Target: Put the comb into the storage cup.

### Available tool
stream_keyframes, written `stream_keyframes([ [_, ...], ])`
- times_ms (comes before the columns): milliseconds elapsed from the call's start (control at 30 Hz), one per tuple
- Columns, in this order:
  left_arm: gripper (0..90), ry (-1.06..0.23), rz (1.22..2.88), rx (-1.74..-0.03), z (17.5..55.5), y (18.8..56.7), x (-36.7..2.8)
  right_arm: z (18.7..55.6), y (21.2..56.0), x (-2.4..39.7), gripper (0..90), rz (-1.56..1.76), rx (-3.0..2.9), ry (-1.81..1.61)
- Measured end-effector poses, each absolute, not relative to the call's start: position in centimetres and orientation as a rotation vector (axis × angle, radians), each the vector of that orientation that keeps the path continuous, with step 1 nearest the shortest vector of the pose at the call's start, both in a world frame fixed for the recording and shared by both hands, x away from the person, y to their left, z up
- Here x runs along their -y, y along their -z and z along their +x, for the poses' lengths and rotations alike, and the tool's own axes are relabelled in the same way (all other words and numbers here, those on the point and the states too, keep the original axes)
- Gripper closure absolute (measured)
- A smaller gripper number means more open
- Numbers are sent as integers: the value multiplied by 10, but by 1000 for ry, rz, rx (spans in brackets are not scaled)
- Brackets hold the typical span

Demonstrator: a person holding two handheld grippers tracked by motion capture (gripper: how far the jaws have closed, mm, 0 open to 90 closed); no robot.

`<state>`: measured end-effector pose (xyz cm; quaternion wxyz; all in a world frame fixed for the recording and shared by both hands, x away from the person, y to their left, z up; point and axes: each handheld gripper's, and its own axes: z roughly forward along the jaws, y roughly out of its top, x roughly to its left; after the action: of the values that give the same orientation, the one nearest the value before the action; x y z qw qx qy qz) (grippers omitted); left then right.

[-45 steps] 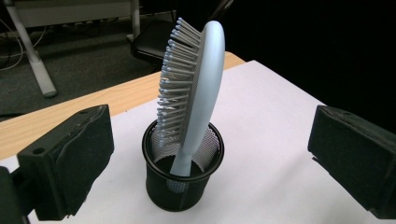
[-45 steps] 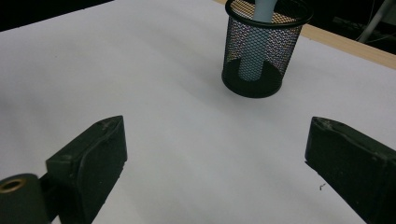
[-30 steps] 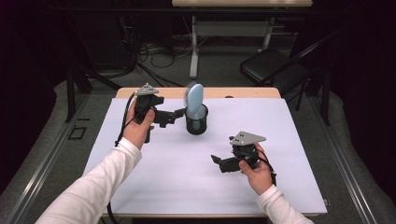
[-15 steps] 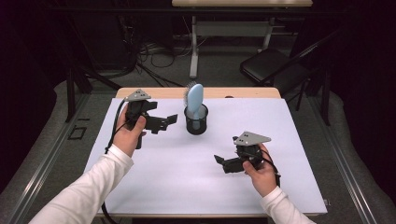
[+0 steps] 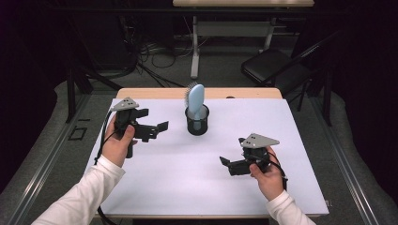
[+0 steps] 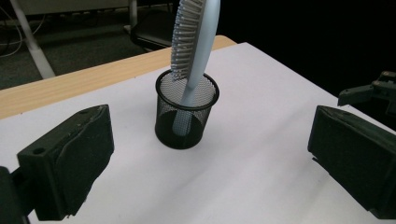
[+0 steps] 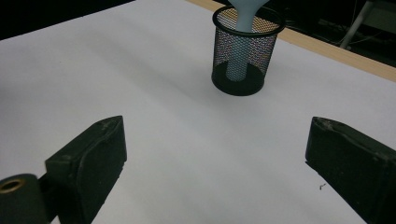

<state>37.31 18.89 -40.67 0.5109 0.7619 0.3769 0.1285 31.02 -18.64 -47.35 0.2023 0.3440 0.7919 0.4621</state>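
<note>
Between both grippers, a hairbrush [image 5: 196, 98] is standing in a mesh cup [image 5: 197, 121], well apart from either. Left gripper [image 5: 157, 131] and right gripper [image 5: 227, 163] are holding their jaws wide apart, gripping nothing. No writing is showing.

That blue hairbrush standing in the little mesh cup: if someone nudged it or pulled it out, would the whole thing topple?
Quite possibly. The hairbrush stands handle-down and leans on the rim, rising well above the mesh cup, so the pair looks top-heavy. The cup seems light, being open wire mesh, and may slide or tip on the white sheet. The brush itself looks rigid plastic.
</note>
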Motion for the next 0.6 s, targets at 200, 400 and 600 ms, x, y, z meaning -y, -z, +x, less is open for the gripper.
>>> stream_keyframes([
  [200,6,-323,1846,-906,365,412,-193,307,474,191,47,970,-2205,-1289],
  [400,7,-303,1842,-919,358,420,-196,304,475,196,48,983,-2193,-1288],
  [600,7,-301,1843,-931,351,430,-201,301,476,203,48,1006,-2183,-1287],
])
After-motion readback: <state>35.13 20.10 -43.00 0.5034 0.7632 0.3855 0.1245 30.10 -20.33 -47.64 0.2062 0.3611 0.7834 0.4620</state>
